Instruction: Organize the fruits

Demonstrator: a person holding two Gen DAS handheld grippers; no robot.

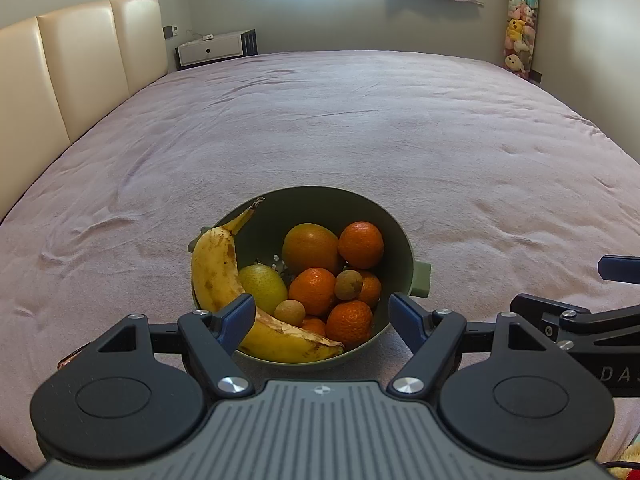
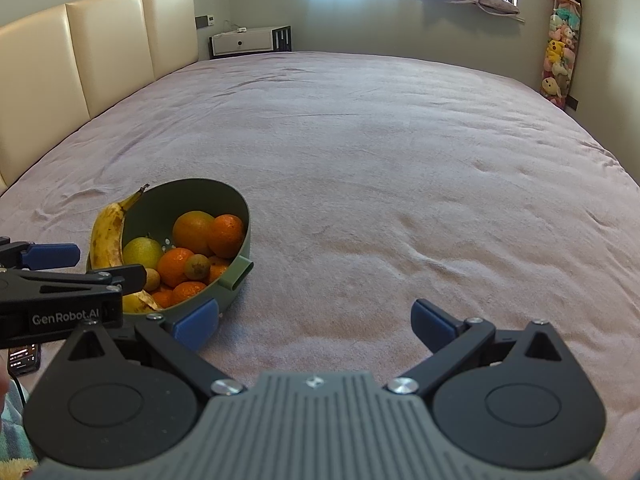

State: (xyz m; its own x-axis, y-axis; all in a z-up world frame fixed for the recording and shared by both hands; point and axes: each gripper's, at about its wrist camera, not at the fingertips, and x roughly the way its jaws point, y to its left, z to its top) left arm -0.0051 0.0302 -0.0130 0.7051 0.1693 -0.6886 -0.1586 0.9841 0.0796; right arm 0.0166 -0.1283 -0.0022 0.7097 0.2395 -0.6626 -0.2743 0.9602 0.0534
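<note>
A green colander bowl (image 1: 384, 236) stands on the pink bed just ahead of my left gripper (image 1: 322, 322). It holds a spotted banana (image 1: 218, 276), a green pear (image 1: 264, 286), a large orange (image 1: 310, 248), several tangerines (image 1: 361, 244) and small brown fruits (image 1: 348, 285). My left gripper is open and empty, its fingers at the bowl's near rim. In the right wrist view the bowl (image 2: 240, 216) sits at the left. My right gripper (image 2: 314, 324) is open and empty over bare bedsheet, to the right of the bowl.
The pink bedsheet (image 1: 360, 128) spreads far ahead and to the right. A cream headboard (image 1: 80, 64) runs along the left. A white nightstand (image 1: 212, 50) and a toy hanger (image 1: 520, 32) stand at the far wall. A phone (image 2: 24, 358) lies at the lower left.
</note>
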